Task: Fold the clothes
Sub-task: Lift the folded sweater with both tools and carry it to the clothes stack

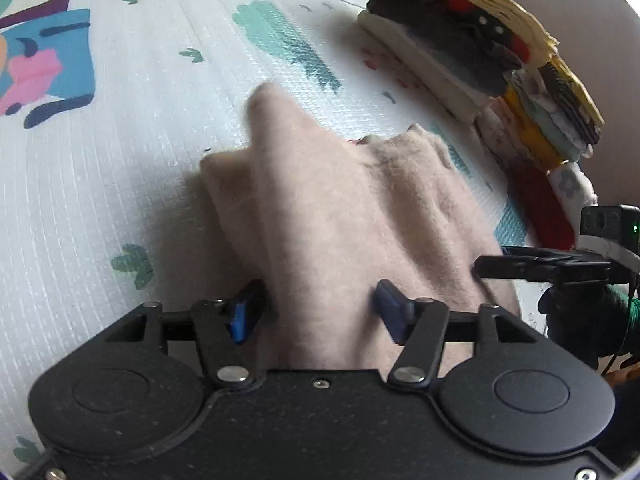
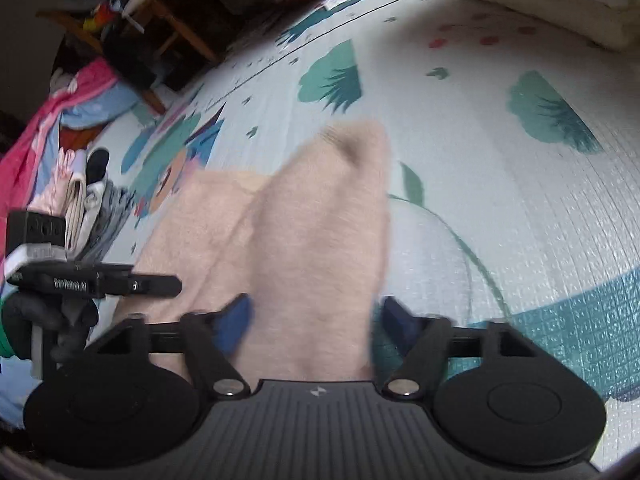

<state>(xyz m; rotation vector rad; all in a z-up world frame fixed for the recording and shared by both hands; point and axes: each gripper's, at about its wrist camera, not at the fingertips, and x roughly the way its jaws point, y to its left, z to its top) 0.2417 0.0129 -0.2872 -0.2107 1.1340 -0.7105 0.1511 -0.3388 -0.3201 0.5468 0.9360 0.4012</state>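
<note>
A pale pink fuzzy sweater (image 1: 340, 208) lies on the patterned play mat (image 1: 120, 160). My left gripper (image 1: 316, 312) has its blue pads on either side of a raised fold of the sweater and holds it. My right gripper (image 2: 312, 320) holds another raised part of the same sweater (image 2: 320, 240) between its blue pads. Each gripper shows at the edge of the other's view: the right one in the left wrist view (image 1: 536, 268), the left one in the right wrist view (image 2: 120, 280). The held cloth is blurred.
A stack of folded clothes (image 1: 500, 64) sits on the mat at the upper right of the left wrist view. In the right wrist view, loose clothes (image 2: 72, 140) pile at the left, a wooden stool (image 2: 160, 28) stands behind, and folded white cloth (image 2: 560, 0) lies top right.
</note>
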